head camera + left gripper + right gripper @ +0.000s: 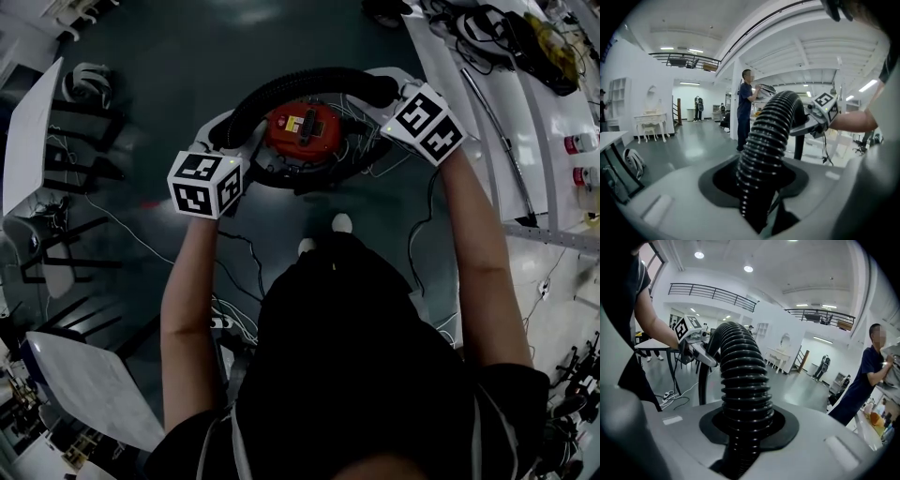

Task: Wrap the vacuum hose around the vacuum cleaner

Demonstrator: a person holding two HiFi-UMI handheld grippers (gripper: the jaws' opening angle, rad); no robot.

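Note:
A black ribbed vacuum hose (300,82) arches over the red vacuum cleaner (302,131), which stands on the dark floor. My left gripper (221,131) holds the hose's left end and my right gripper (392,92) its right end. In the left gripper view the hose (766,150) rises out of the round recess between the jaws of the left gripper (758,185), and the right gripper (824,110) shows beyond. In the right gripper view the hose (743,380) sits snugly in the jaws of the right gripper (744,427), and it bends over toward the left gripper (691,341).
Cables (234,244) trail over the floor around the vacuum cleaner. White tables (33,131) stand at the left, and a cluttered bench (534,112) runs along the right. My feet (323,234) are just behind the machine. A person (746,112) stands farther off in the hall.

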